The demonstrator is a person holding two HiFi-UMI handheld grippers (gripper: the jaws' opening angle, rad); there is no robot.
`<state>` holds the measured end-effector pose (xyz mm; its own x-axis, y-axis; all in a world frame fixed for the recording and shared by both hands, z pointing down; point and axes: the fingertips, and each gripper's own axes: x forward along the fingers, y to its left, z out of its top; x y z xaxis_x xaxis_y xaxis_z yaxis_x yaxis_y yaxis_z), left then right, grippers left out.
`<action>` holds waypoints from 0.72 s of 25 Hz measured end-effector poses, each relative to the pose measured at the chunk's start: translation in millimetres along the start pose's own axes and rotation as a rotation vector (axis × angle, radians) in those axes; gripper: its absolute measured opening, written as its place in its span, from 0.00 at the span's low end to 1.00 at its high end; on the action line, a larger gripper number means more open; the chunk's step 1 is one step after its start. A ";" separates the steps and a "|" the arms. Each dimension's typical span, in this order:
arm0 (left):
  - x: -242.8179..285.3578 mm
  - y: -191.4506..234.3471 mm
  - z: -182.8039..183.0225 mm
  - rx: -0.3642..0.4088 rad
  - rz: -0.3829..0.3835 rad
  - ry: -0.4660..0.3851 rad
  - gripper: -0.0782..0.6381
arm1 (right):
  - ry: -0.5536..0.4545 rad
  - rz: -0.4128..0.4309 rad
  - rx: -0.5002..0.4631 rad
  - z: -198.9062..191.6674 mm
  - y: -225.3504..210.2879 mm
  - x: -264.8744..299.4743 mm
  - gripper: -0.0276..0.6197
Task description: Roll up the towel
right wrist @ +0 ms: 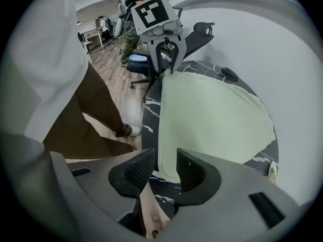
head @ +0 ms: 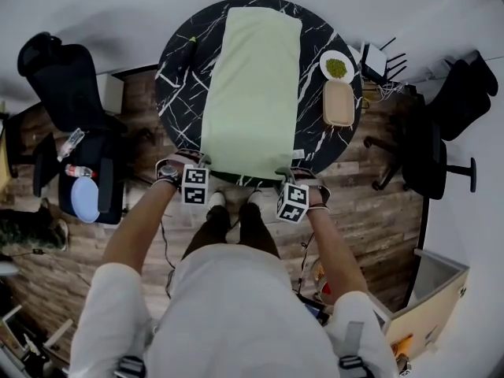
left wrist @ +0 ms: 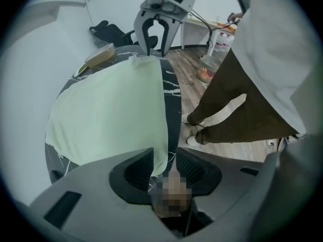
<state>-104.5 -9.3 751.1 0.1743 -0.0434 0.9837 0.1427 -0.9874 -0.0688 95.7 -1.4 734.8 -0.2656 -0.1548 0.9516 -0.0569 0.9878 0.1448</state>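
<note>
A pale green towel (head: 252, 93) lies flat and lengthwise on the round black marble table (head: 177, 77). My left gripper (head: 202, 168) stands at the towel's near left corner and my right gripper (head: 287, 178) at its near right corner, both pointing down. In the left gripper view the towel (left wrist: 111, 110) has its corner hanging between the left gripper's (left wrist: 164, 168) jaws, with a gap still showing. In the right gripper view the towel (right wrist: 212, 115) has its corner between the right gripper's (right wrist: 165, 168) jaws, which stand apart from it.
On the table's right side sit a white plate of green stuff (head: 337, 68) and a beige oval dish (head: 339, 103); a small dark object (head: 191, 42) lies at the far left. Black office chairs (head: 71, 77) (head: 441, 148) flank the table. The person's shoes (head: 216, 200) are at the near edge.
</note>
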 end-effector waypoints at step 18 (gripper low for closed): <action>9.4 -6.1 -7.2 -0.051 0.023 0.003 0.24 | 0.115 0.027 0.002 -12.3 5.2 18.0 0.07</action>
<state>-110.7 -4.8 761.9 0.1739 -0.0668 0.9825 0.0891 -0.9925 -0.0833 102.4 1.1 756.0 -0.1546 -0.1252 0.9800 -0.0536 0.9915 0.1182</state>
